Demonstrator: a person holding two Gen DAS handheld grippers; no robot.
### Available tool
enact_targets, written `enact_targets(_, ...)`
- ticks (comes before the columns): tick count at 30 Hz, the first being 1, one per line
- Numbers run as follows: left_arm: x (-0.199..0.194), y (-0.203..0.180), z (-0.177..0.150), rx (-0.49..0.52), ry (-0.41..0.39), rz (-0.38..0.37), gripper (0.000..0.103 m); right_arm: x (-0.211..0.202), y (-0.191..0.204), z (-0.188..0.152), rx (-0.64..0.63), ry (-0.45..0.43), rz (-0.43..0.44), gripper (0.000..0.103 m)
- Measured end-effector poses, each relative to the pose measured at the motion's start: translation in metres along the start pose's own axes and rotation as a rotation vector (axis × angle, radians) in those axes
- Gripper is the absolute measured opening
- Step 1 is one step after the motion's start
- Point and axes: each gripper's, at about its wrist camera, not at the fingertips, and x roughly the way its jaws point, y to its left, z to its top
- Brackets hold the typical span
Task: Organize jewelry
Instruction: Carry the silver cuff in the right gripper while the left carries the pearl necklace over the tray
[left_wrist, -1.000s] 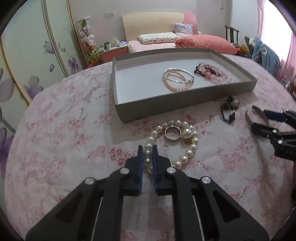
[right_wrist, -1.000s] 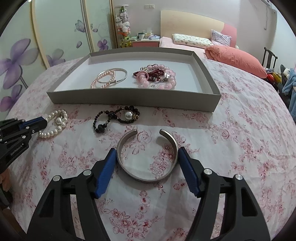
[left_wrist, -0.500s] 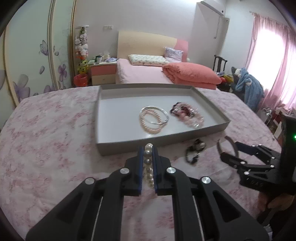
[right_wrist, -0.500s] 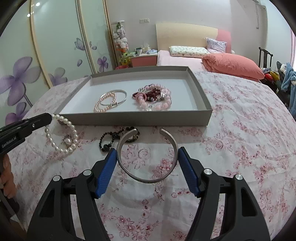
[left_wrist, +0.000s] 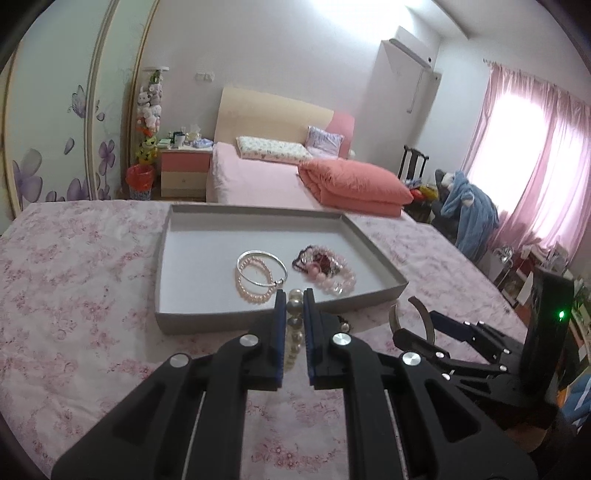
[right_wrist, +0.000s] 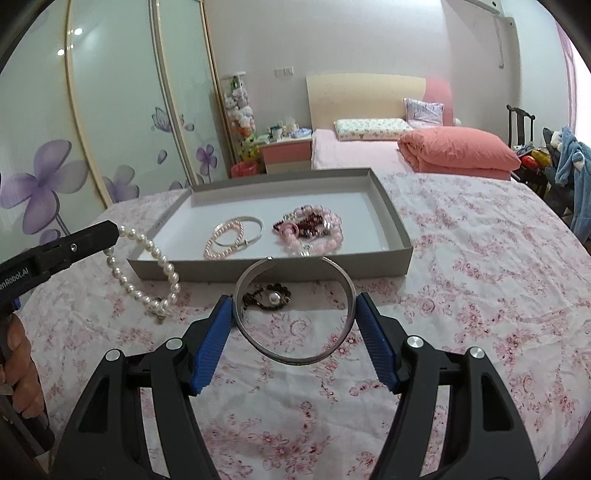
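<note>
In the left wrist view, the left hand-held gripper (left_wrist: 294, 295) is now higher than a second ago. Then the pearls (left_wrist: 294, 325) lay on the cloth (left_wrist: 74, 295); now they are pinched between the closed blue pads and hang down from them, with the top bead at the tips. The tray (left_wrist: 192, 314) sits just beyond the tips, and it holds a pink bracelet (left_wrist: 255, 284), a thin bangle (left_wrist: 263, 268) and a heap of pink and dark beads (left_wrist: 325, 267). The right hand-held gripper (left_wrist: 410, 321) appears at the right side, with the cuff (left_wrist: 424, 319) between its fingers. A green light (left_wrist: 562, 315) glows on its body.

In the right wrist view, the cuff (right_wrist: 295, 314) was flat on the cloth (right_wrist: 480, 295) a second ago and now it is lifted. The right hand-held gripper (right_wrist: 293, 314) clamps it, one pad on each side, with the gap of the cuff toward the tray (right_wrist: 258, 269). Seen through the cuff, a dark bracelet (right_wrist: 266, 298) with one pearl lies on the cloth before the tray wall. At the left the left hand-held gripper (right_wrist: 116, 230) holds the pearls (right_wrist: 155, 273), which hang in a loop and reach the cloth at the bottom. Its side has white letters, "enRobot.AI", cut by the edge. Fingers (right_wrist: 22, 369) of a hand show below it.
</note>
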Motion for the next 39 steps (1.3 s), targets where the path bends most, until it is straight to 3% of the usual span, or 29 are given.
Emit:
enact_targets(18,-0.065,0.000,-0.011,0.039,-0.162,0.239,0.010,-0.046,0.022,0.010,-0.051,-0.233,-0.040,0.068)
enact_targets(39,-0.056,-0.009,-0.009,0.066,-0.173,0.262,0.010,-0.051,0.023,0.020,-0.050,-0.332,-0.078,0.068)
